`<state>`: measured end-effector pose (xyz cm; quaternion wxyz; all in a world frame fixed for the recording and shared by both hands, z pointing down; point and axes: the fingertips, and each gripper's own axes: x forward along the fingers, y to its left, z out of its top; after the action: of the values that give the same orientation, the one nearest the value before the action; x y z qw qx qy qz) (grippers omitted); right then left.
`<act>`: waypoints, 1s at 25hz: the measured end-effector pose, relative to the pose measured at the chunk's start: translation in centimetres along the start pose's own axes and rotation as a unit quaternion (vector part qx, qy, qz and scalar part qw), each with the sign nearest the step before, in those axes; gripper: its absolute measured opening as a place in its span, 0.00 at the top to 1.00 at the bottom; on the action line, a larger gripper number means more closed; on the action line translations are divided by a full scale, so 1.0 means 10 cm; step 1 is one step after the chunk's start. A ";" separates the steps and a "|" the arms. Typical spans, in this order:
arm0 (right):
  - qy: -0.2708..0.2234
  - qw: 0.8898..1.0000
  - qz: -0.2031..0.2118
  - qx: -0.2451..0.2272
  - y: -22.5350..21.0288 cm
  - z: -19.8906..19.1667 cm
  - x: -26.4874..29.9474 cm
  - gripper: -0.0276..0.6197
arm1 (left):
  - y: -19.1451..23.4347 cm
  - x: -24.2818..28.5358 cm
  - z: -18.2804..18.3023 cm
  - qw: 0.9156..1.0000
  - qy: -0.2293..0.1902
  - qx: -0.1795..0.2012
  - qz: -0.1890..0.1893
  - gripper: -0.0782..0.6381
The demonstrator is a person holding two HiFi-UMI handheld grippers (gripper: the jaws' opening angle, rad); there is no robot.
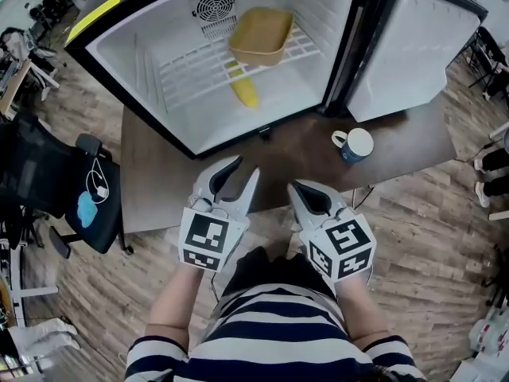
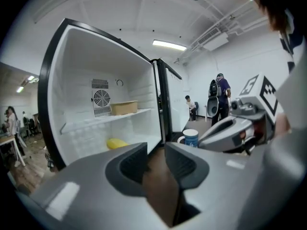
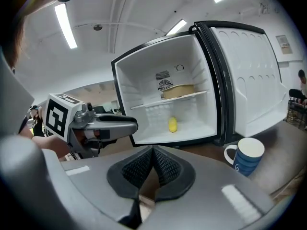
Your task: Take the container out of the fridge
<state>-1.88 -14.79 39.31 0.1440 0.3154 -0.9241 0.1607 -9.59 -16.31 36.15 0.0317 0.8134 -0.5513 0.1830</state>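
A tan, tub-shaped container [image 1: 258, 34] sits on the wire shelf of the open mini fridge [image 1: 151, 70], near the back fan. It shows as container [image 2: 123, 108] in the left gripper view and container [image 3: 180, 91] in the right gripper view. Both grippers hover over the near edge of the brown table [image 1: 159, 181], well short of the fridge. My left gripper [image 1: 238, 175] [image 2: 156, 152] is open, with a gap between its jaws and nothing in it. My right gripper [image 1: 299, 189] [image 3: 153, 151] is shut, its pads touching and empty.
A yellow item [image 1: 245, 92] lies on the fridge floor under the shelf. A blue mug [image 1: 354, 144] [image 3: 247, 155] stands on the table right of the fridge, near the swung-out door [image 1: 413, 46]. A black office chair [image 1: 71, 189] stands left of the table.
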 end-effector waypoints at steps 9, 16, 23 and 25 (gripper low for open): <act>0.004 0.999 0.036 -0.012 -0.31 0.16 0.14 0.96 | 0.24 0.51 0.56 0.990 0.009 0.131 0.042 0.89; 0.006 0.998 0.057 -0.022 -0.48 0.25 0.23 0.96 | 0.44 0.75 0.84 0.967 0.049 0.243 0.065 0.89; 0.019 0.995 0.095 -0.032 -0.48 0.25 0.34 0.96 | 0.60 0.98 1.04 0.939 0.080 0.328 0.068 0.89; 0.021 0.994 0.104 -0.037 -0.48 0.24 0.37 0.96 | 0.66 1.05 1.12 0.931 0.085 0.349 0.067 0.89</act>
<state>-2.06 -21.27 39.45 0.1578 0.2088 -0.9538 0.1476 -9.23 -30.96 28.24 -0.2198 0.7155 -0.5011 0.4344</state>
